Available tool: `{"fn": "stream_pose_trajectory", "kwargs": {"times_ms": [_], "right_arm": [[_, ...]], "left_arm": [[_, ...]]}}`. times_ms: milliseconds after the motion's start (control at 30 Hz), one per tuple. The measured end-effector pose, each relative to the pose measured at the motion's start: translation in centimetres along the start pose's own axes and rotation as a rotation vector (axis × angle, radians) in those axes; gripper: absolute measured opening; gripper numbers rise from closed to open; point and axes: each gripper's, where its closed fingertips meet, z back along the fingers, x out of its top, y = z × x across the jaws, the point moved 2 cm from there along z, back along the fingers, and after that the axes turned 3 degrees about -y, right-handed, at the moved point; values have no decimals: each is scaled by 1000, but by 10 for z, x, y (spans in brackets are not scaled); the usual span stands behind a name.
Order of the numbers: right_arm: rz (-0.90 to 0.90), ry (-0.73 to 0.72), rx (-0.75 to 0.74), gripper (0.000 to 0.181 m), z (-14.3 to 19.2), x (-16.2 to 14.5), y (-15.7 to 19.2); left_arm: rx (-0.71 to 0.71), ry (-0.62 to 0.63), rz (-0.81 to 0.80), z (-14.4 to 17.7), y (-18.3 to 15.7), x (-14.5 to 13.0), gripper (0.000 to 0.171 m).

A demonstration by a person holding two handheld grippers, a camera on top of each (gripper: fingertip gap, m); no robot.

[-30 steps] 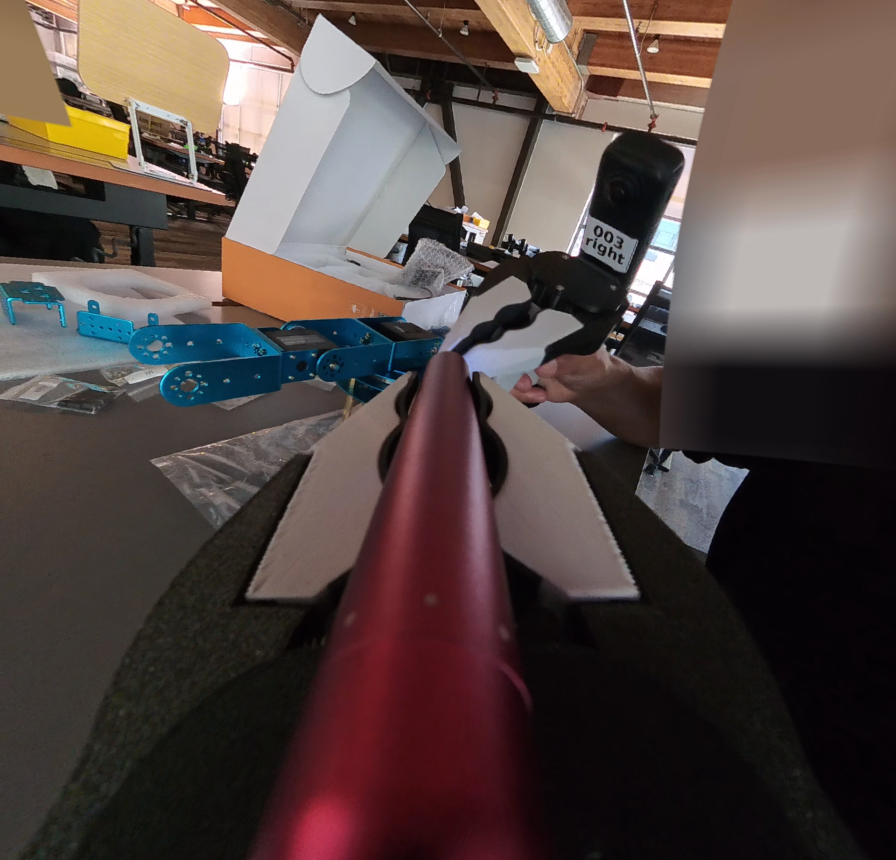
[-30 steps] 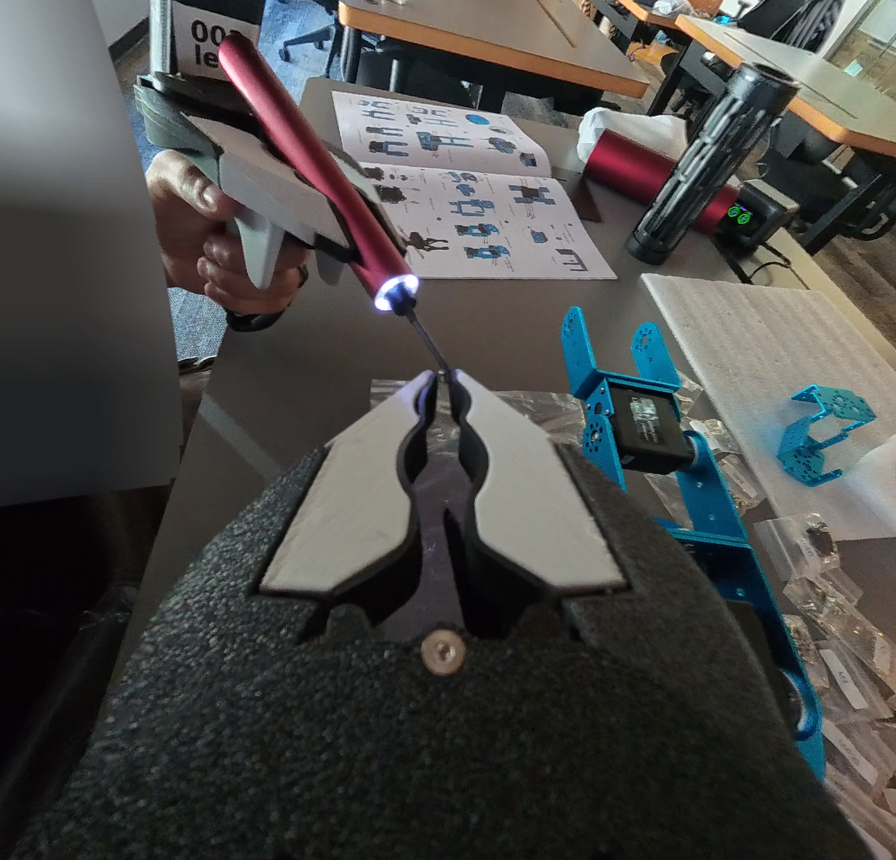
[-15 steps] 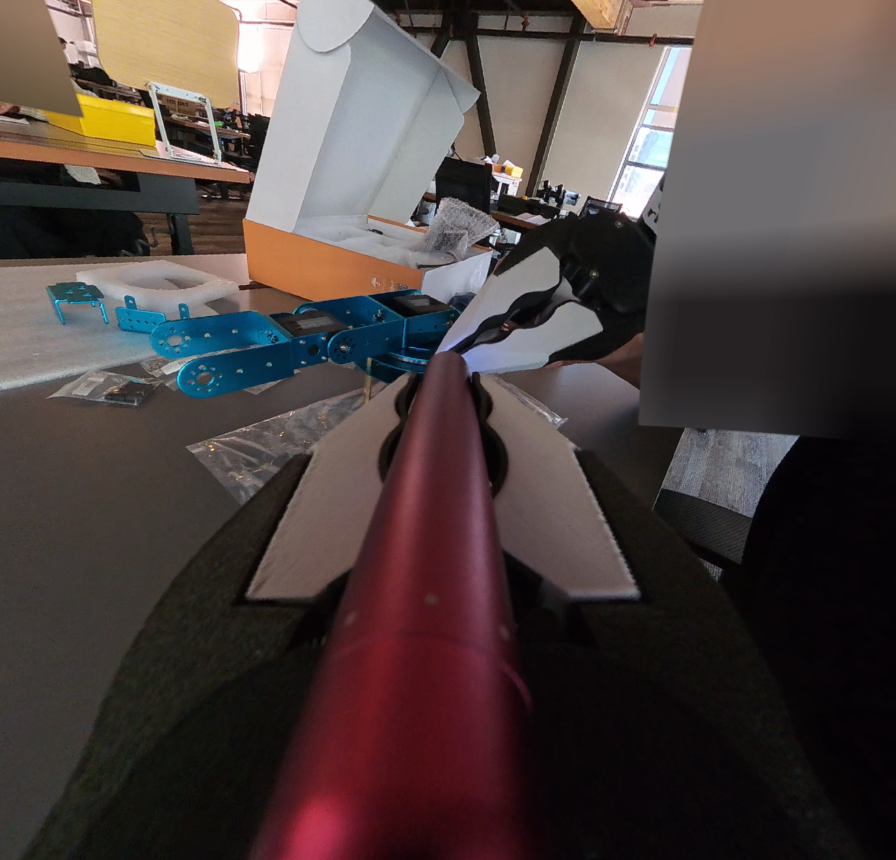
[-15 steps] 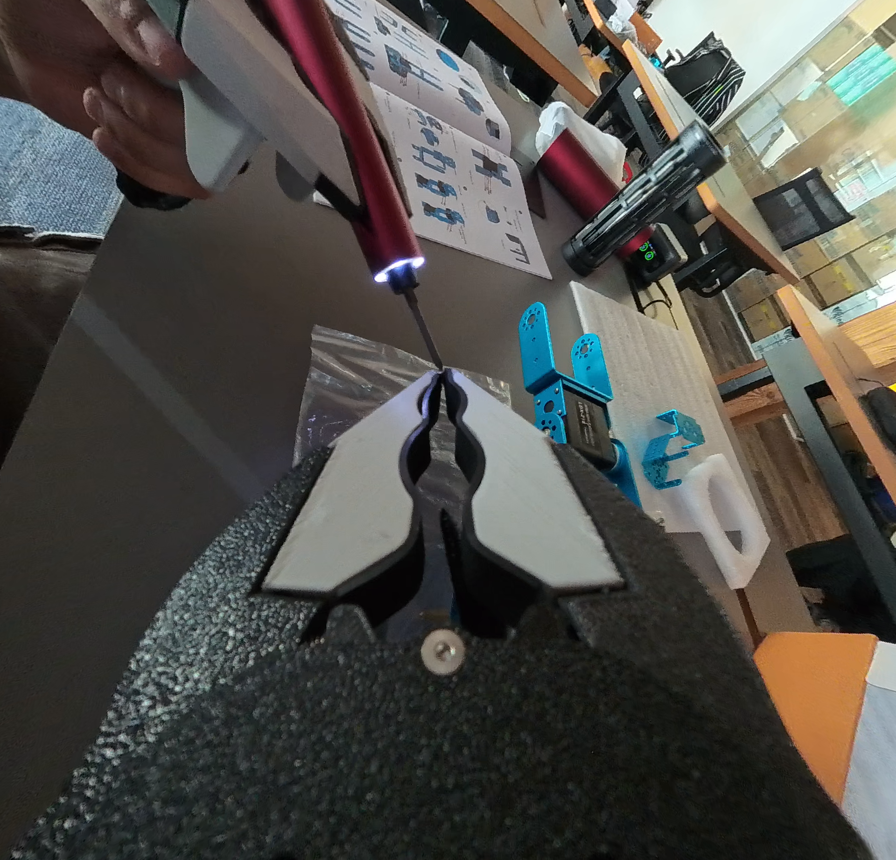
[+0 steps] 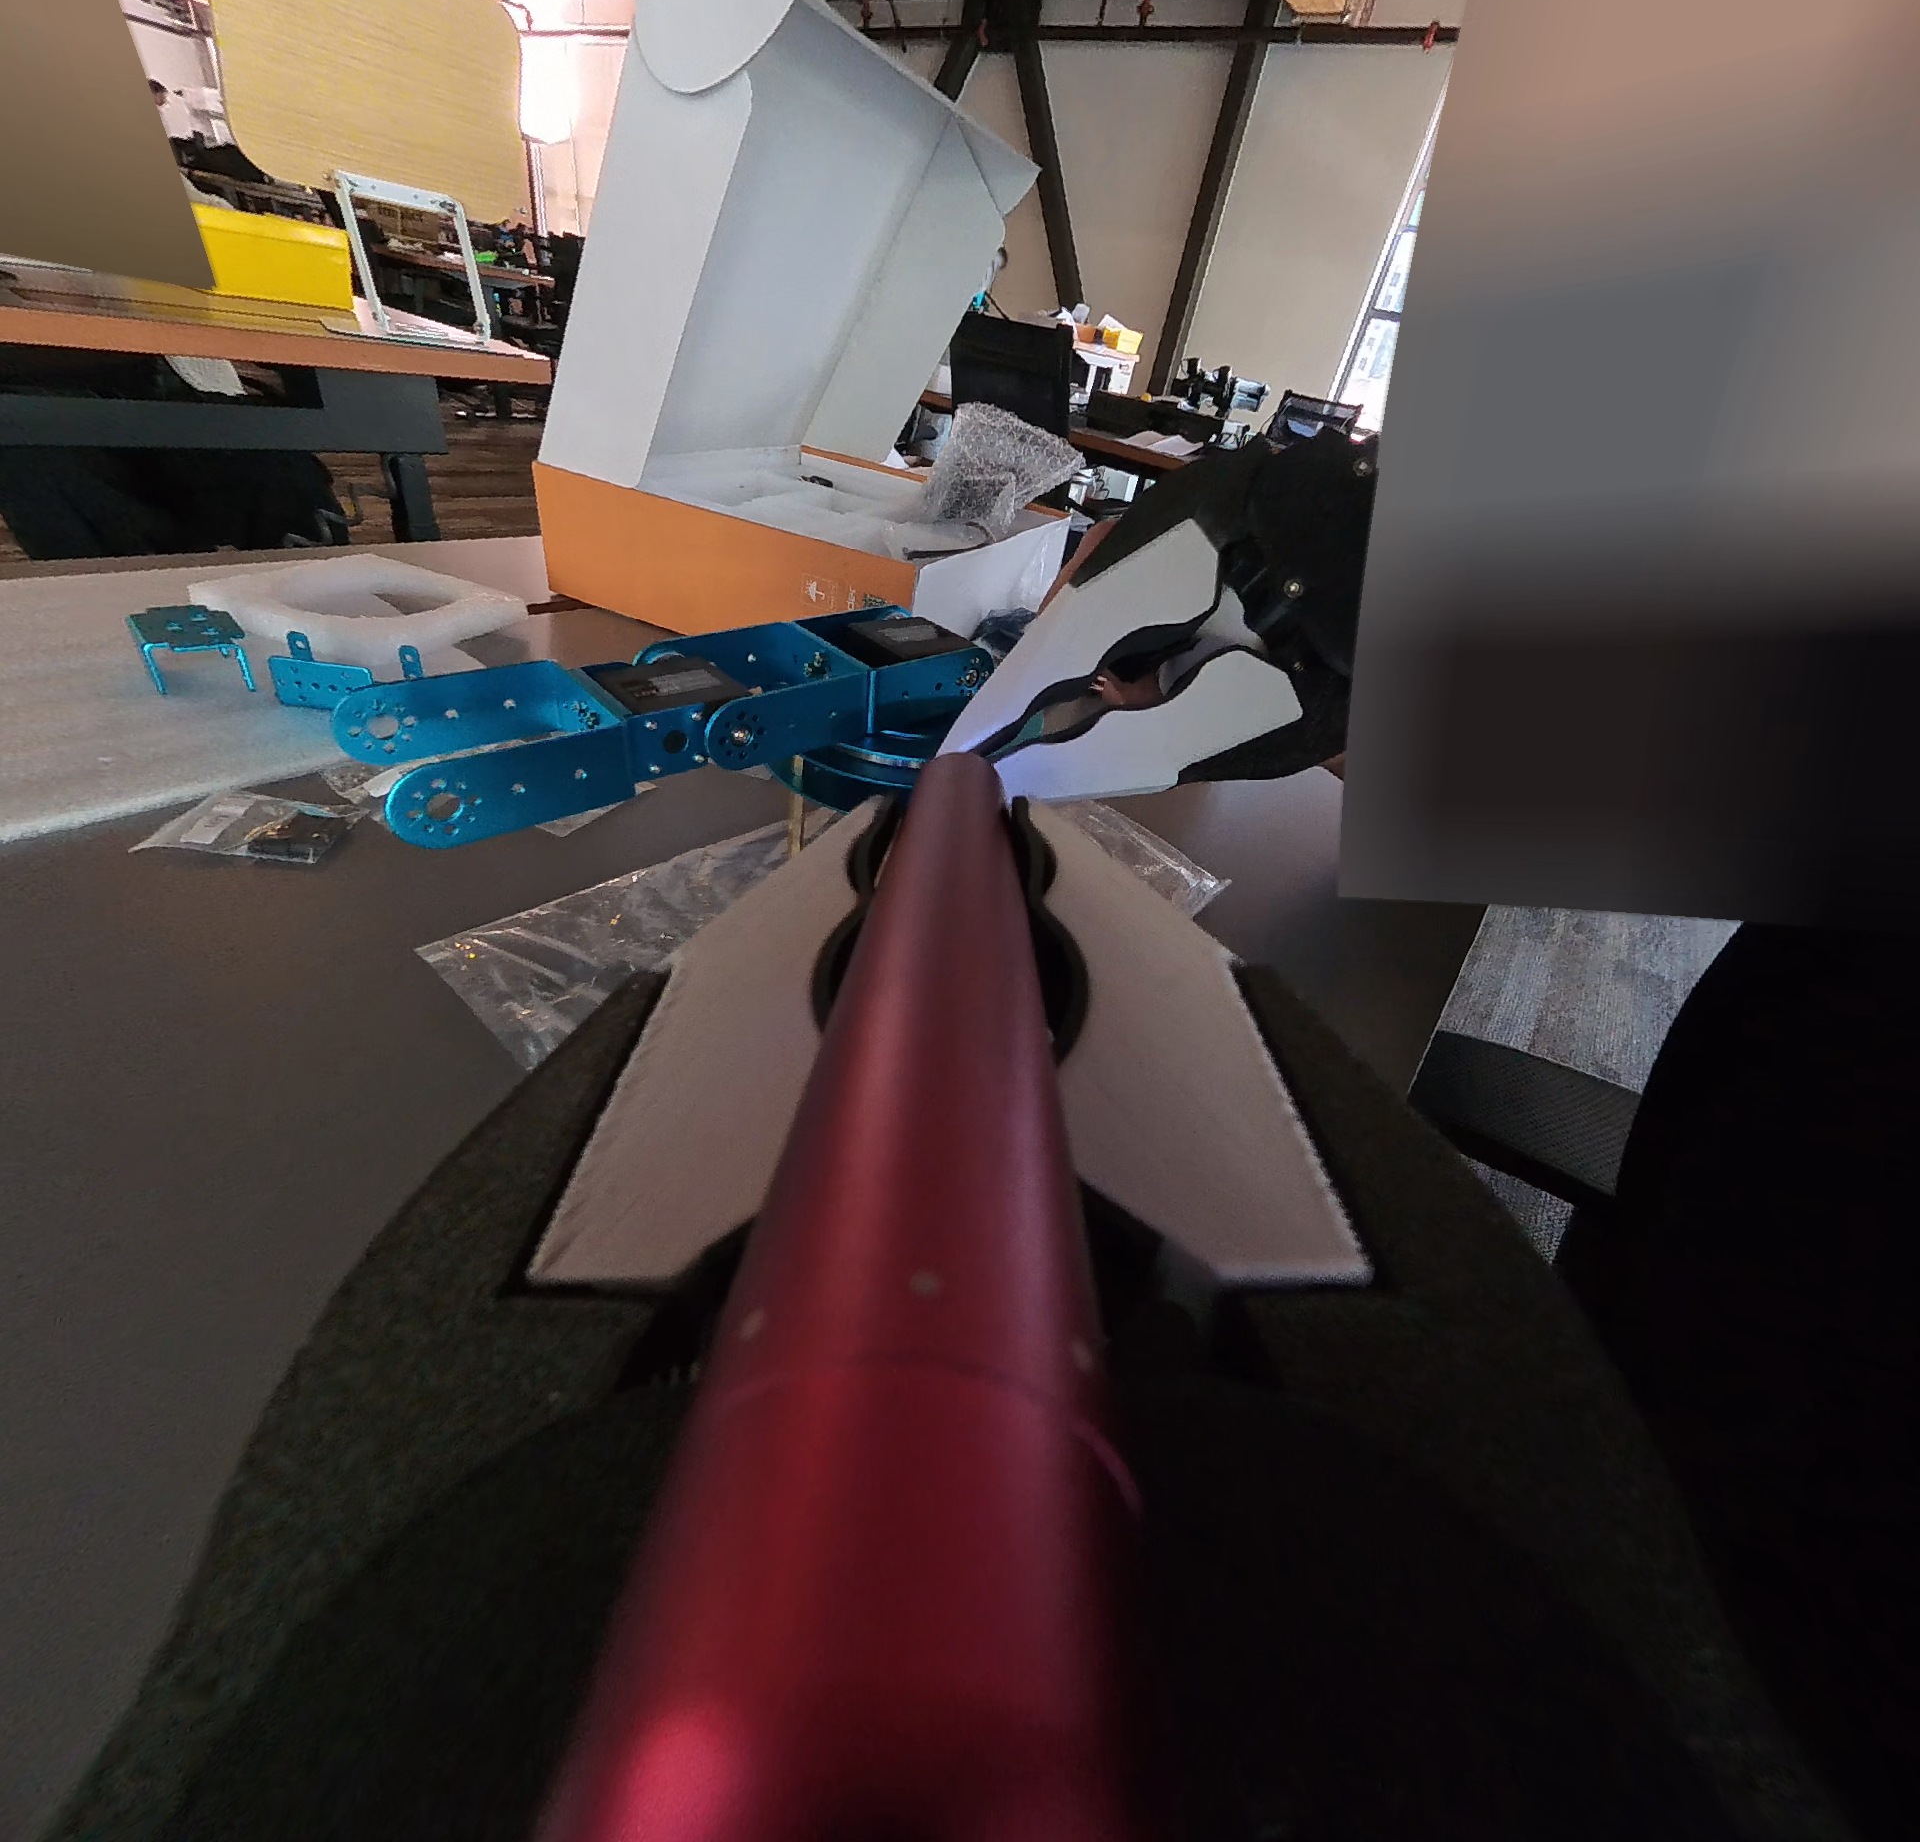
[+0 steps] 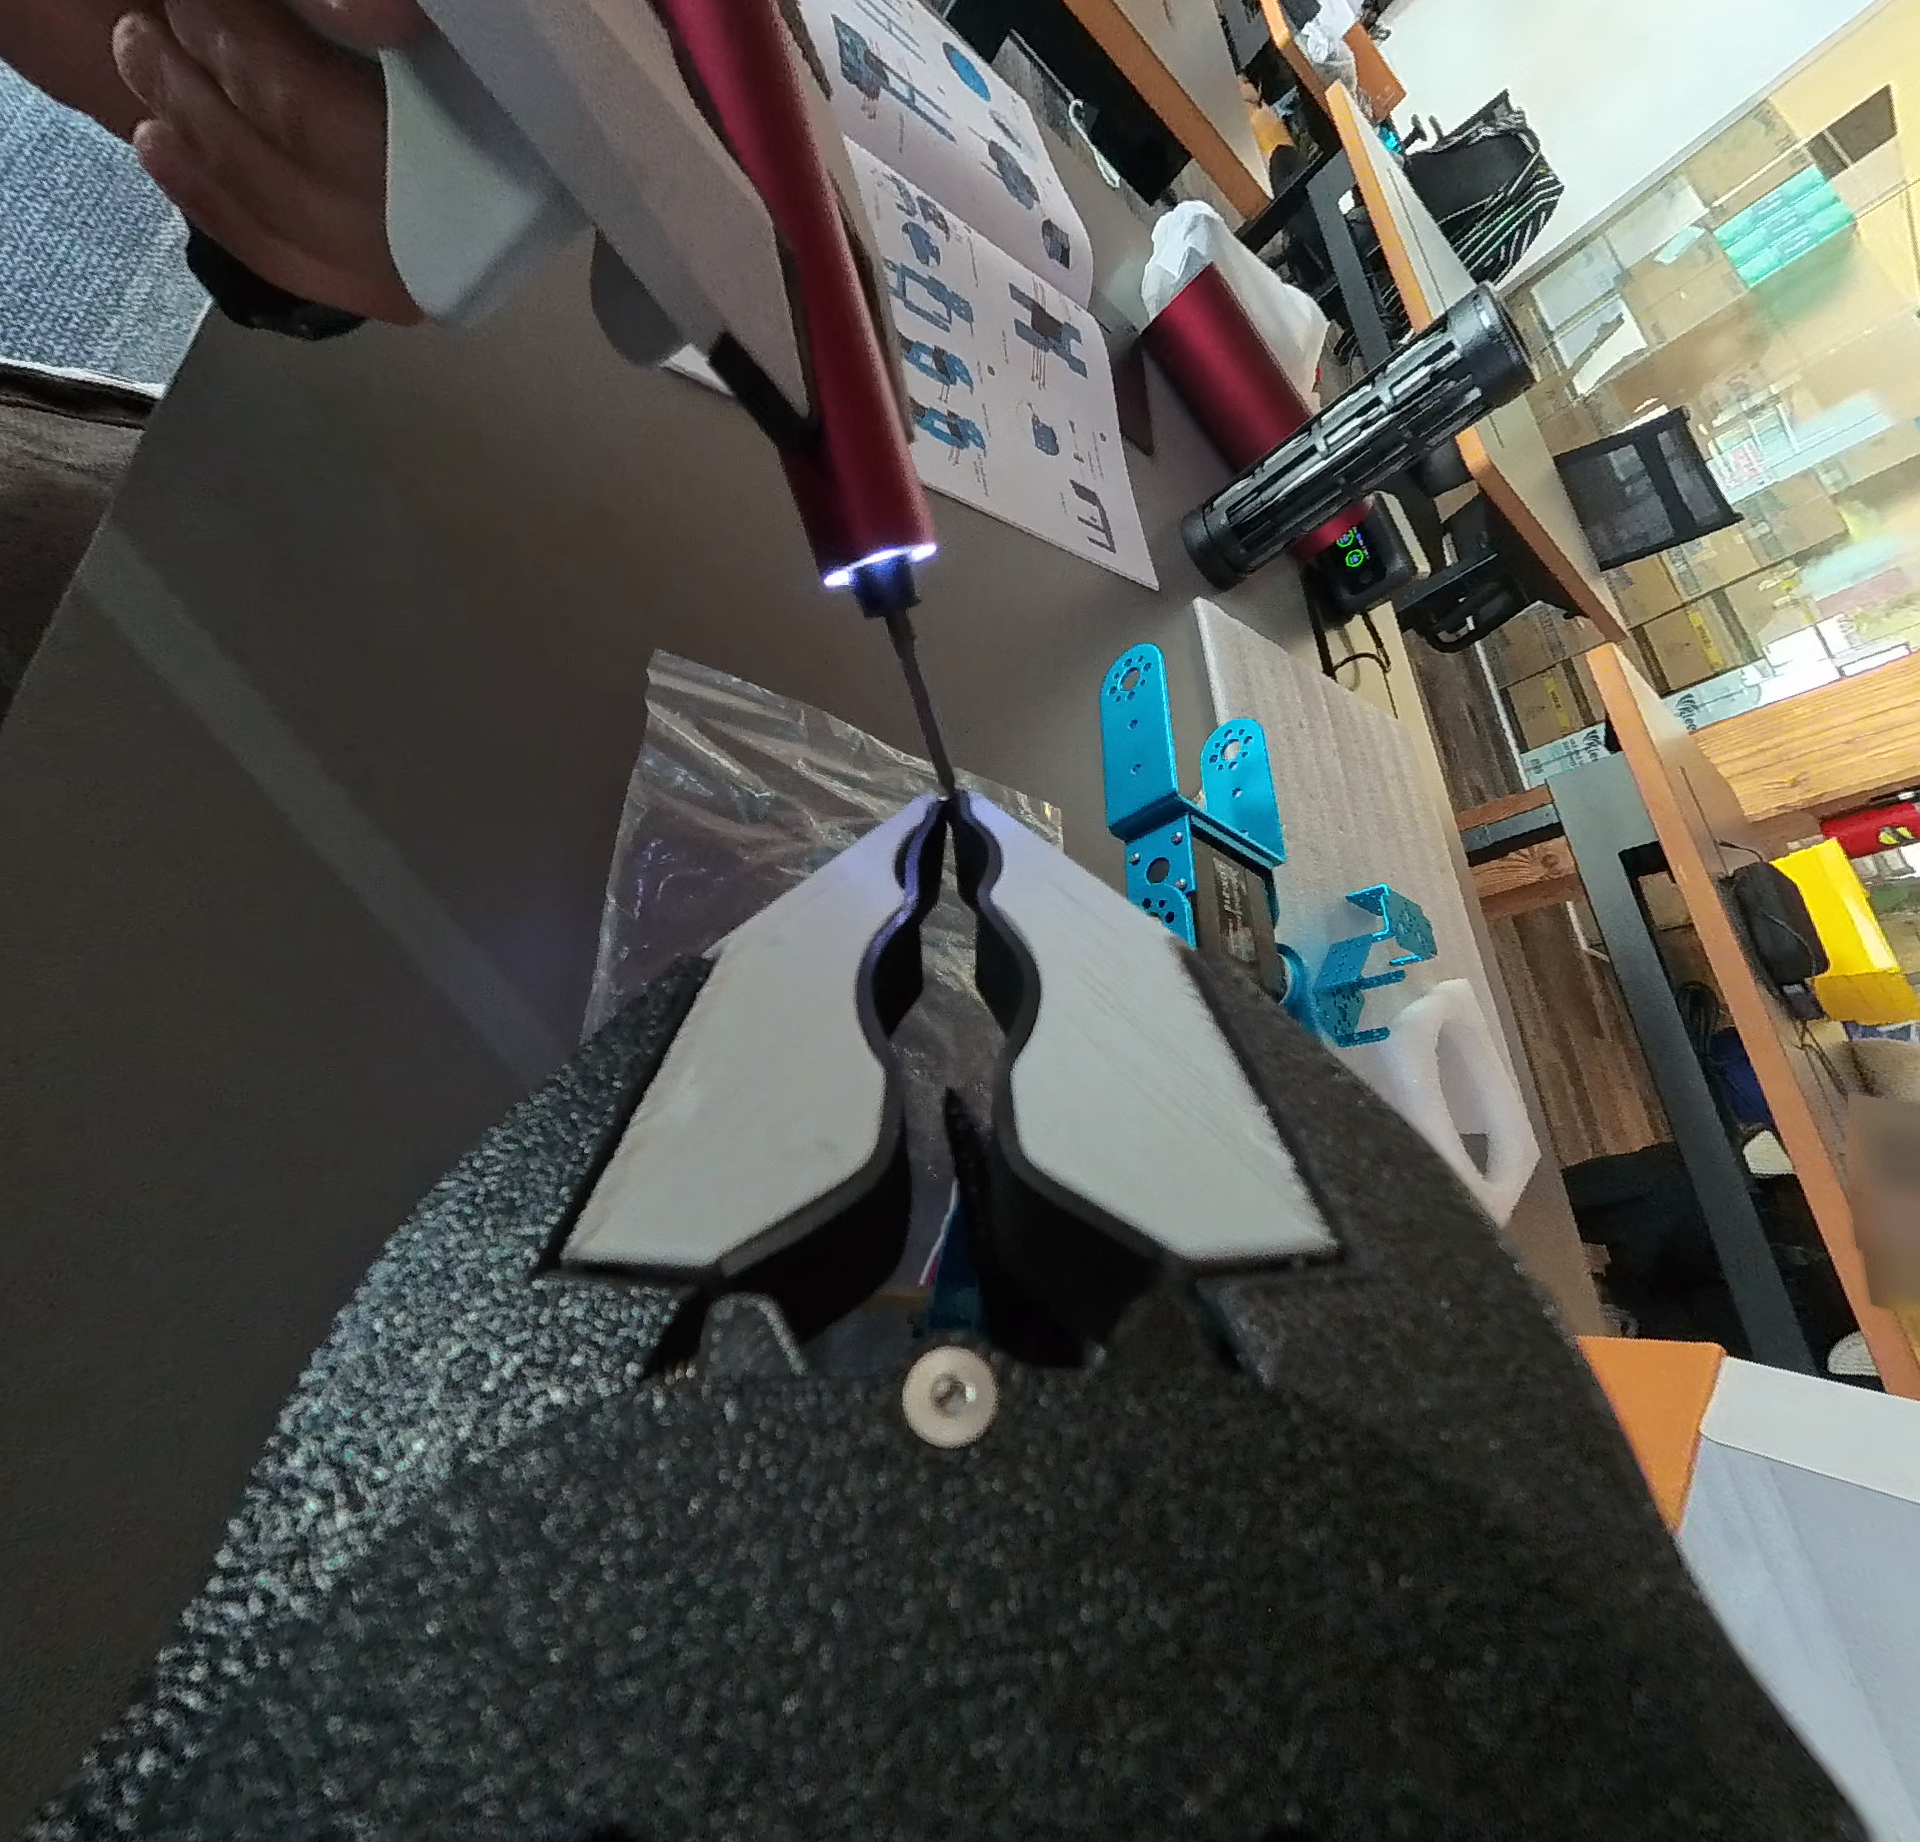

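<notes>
My left gripper [image 5: 951,805] is shut on a red electric screwdriver [image 5: 914,1273] that runs forward between its white fingers. In the right wrist view the screwdriver [image 6: 821,286] points down, its ring light lit, held by the left gripper [image 6: 821,410] in a person's hand [image 6: 249,130]. Its thin black bit [image 6: 920,691] ends right at the closed tips of my right gripper [image 6: 945,805]. Whether anything small is pinched there is hidden. The right gripper [image 5: 971,748] also shows in the left wrist view, just beyond the screwdriver's end.
A blue metal servo arm assembly [image 5: 665,722] lies on the dark table [image 5: 208,1013] beside a clear plastic bag [image 5: 623,940]. An open orange and white box [image 5: 748,545] stands behind. An instruction booklet [image 6: 997,317], a black cylinder [image 6: 1361,442] and white foam sheet [image 6: 1340,784] lie farther off. One gripper's finger ends stand about 6 centimeters off the other's.
Both grippers have stayed joined at the bit tip. The right gripper has rolled and swung, so its view tilts and the screwdriver now stands steeper above its tips.
</notes>
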Motion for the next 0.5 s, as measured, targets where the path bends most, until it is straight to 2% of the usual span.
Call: {"fn": "stream_pose_trajectory", "kwargs": {"times_ms": [300, 500], "right_arm": [[8, 6, -1, 0, 0, -1, 1], [152, 62, -87, 0, -4, -7, 0]], "left_arm": [[6, 14, -9, 0, -1, -2, 22], [87, 33, -27, -5, -2, -7, 21]]}}
